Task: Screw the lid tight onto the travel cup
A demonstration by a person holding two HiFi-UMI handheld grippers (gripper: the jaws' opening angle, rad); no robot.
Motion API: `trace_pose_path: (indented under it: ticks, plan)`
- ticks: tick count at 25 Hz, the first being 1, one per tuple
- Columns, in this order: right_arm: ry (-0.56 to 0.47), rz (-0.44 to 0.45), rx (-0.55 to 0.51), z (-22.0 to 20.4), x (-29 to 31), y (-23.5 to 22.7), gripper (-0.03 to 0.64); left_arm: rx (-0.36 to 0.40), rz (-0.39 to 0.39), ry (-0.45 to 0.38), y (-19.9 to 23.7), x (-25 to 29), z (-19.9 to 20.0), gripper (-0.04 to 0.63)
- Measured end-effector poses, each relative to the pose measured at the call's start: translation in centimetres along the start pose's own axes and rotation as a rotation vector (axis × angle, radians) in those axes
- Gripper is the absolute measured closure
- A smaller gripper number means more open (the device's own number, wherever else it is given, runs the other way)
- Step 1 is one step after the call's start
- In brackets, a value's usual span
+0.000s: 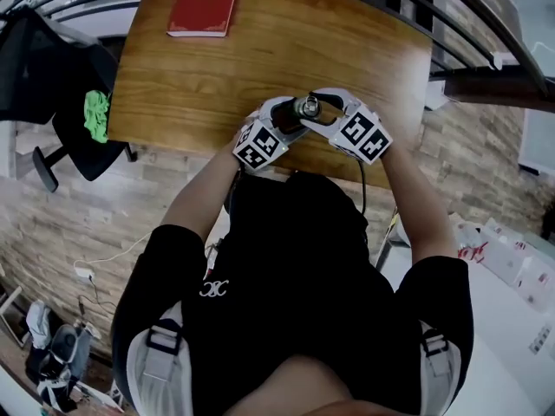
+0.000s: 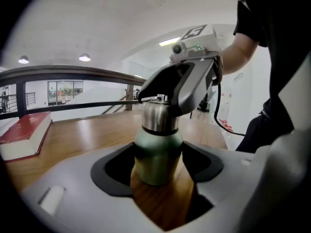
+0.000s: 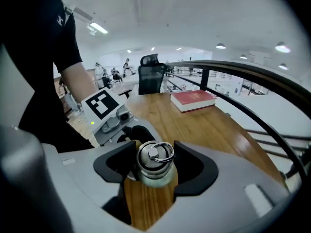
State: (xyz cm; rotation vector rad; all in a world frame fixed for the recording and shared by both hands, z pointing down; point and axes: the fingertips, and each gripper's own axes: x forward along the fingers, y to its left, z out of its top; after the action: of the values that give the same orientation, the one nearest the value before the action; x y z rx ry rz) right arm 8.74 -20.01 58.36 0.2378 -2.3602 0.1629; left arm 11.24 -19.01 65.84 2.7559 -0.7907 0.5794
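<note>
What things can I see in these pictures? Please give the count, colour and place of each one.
wooden table: one, brown, in front of the person.
hardcover book: one, red, lying at the table's far left.
metal travel cup: one, green, upright on the table near the person.
ring-topped screw lid: one, steel silver, on top of the cup.
office chair: one, black, left of the table.
cloth: one, bright green, on the chair.
railing: one, dark, beyond the table.
left gripper: one, grey, jaws closed on the cup's body.
right gripper: one, grey, jaws closed on the lid.
</note>
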Motion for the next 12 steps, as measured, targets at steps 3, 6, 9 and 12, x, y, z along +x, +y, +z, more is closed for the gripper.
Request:
trace_pose_path:
  ticks: [3, 6, 9, 12]
  plan:
    - [-0.07, -0.093, 0.103, 0.0, -0.3, -0.4, 0.374, 0.012, -0.025, 0.005, 0.0, 0.0, -0.1, 0.238]
    - [-0.145, -0.205, 0.222, 0.0, -0.6, -0.8, 0.374, 0.015, -0.049, 0.017, 0.0, -0.1, 0.0, 0.238]
    - [-0.228, -0.314, 0.384, -0.3, -1.0, -1.1, 0.376, 0.034, -0.064, 0.022, 0.1, -0.2, 0.1, 0.238]
    - [-0.333, -0.393, 0.596, -1.1, -1.4, -1.3, 0.377, 0.041, -0.066, 0.019, 0.0, -0.1, 0.1, 0.238]
